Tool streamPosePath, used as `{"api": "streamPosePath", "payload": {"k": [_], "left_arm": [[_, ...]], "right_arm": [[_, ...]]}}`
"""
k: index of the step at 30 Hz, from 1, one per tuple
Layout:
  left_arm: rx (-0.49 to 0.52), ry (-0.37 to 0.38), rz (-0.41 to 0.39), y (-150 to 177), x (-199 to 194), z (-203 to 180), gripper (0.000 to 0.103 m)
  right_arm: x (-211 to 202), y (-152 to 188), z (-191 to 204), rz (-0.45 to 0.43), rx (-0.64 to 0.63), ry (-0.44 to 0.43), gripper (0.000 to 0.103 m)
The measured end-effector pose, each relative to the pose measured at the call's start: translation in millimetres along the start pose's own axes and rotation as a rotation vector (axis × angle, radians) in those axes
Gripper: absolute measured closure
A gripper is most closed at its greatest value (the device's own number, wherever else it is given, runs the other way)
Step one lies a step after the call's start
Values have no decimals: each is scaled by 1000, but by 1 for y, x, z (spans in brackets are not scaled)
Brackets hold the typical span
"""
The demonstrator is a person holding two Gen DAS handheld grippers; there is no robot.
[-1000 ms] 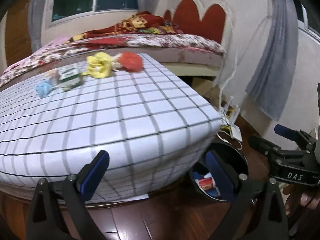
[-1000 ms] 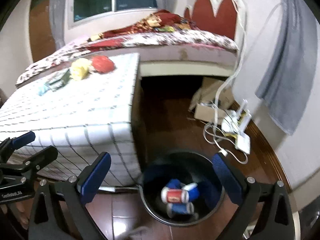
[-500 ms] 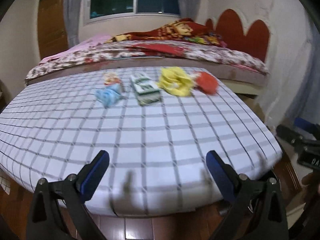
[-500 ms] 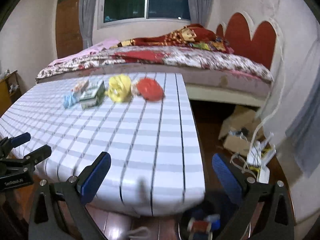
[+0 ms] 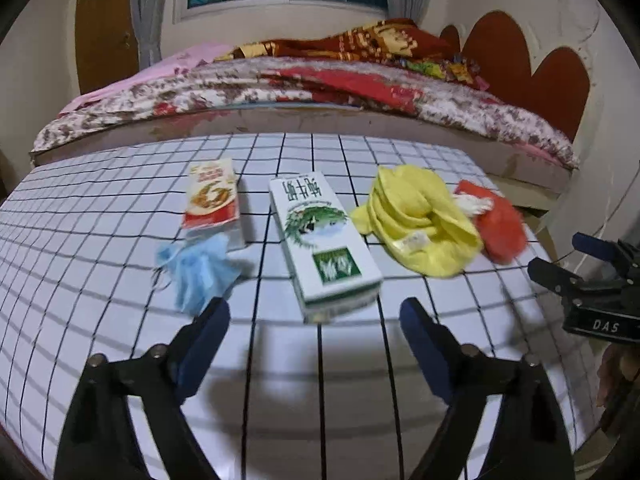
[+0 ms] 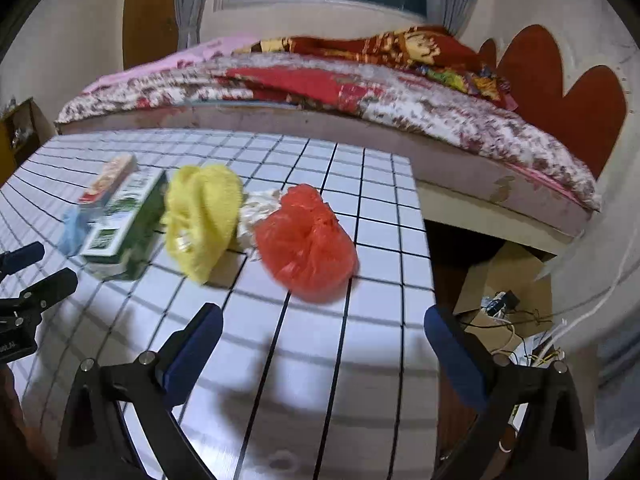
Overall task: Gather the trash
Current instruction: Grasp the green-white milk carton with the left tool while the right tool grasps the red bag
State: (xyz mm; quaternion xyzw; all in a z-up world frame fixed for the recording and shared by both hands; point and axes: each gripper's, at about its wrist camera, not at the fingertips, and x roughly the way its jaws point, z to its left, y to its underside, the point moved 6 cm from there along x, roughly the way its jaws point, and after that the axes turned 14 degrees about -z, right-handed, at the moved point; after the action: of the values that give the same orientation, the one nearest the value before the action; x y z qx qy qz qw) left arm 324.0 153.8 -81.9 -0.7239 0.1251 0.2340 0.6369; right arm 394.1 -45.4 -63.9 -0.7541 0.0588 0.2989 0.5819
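My left tool [image 5: 314, 330], empty, jaws closing short of the white-and-green milk carton [image 5: 326, 240]; right tool [image 6: 322, 340] wide, empty. Risk: premature closure nudges the carton across the checked table [image 5: 100, 216].

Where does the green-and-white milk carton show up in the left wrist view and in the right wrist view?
Left wrist: the milk carton lies flat at centre, just beyond the gap between the fingers.
Right wrist: the milk carton sits at the left, edge-on, partly behind the yellow cloth.
Shared landmark: the yellow cloth, immediately right of the carton in both views.
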Motion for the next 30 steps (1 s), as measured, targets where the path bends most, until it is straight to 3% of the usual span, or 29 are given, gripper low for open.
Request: {"api": "streamPosePath", "payload": {"k": [5, 10, 12, 13, 14, 17, 22, 30], "left_arm": [[-13, 3, 49, -3, 29, -4, 23], [39, -20, 66, -6, 43, -13, 23], [49, -26, 82, -6, 50, -13, 28], [53, -25, 90, -6, 53, -13, 34], [58, -25, 97, -5, 54, -14, 36], [87, -9, 82, -4, 52, -17, 42], [127, 11, 17, -3, 29, -20, 46], [117, 55, -52, -2, -14, -22, 48]], "right_arm": [[49, 2, 3, 89, -63, 12, 7], [69, -6, 1, 93, -63, 7, 12], [75, -7, 2, 92, -67, 4, 16], [79, -8, 1, 97, -60, -2, 28], [82, -7, 0, 108, -42, -13, 49], [81, -4, -6, 109, 32, -33, 67], [64, 0, -16, 70, 87, -49, 74], [15, 6, -26, 0, 153, -71, 74]]}}
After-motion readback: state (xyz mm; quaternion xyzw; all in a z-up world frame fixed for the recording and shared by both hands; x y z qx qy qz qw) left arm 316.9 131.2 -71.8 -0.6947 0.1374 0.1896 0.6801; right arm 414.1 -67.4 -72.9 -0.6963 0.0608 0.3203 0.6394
